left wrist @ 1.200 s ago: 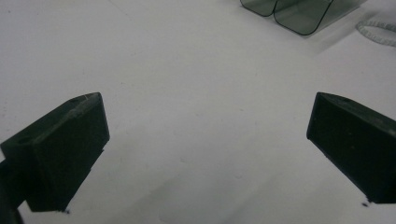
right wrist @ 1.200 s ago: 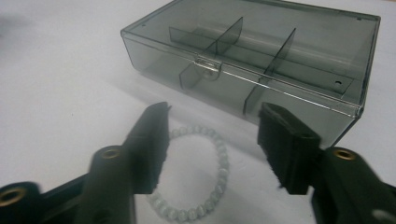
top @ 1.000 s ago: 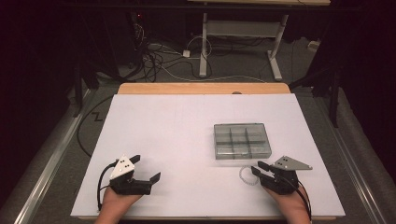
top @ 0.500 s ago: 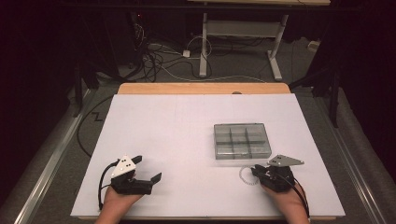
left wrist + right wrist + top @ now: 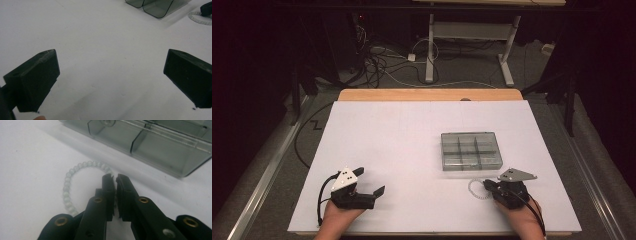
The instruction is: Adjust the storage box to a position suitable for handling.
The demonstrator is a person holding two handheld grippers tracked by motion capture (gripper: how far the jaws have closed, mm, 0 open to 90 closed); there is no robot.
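Right gripper [image 5: 115,178]: jaws have just been closing and are now pinched on the near side of the bead bracelet [image 5: 68,191].
Bead bracelet: pale loop lying on the white table [image 5: 402,145], just in front of the compartment box [image 5: 471,150].
Left gripper [image 5: 371,181]: jaws spread wide, nothing between them, resting near the table's front edge.

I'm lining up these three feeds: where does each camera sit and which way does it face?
High view: above the person's side, facing forward and down on the table; both hands with tongs.
Left gripper view: on the left tongs, along open jaws over bare table.
Right gripper view: on the right tongs, jaws just closed on the bead bracelet.
Shared: the bracelet and the compartment box.
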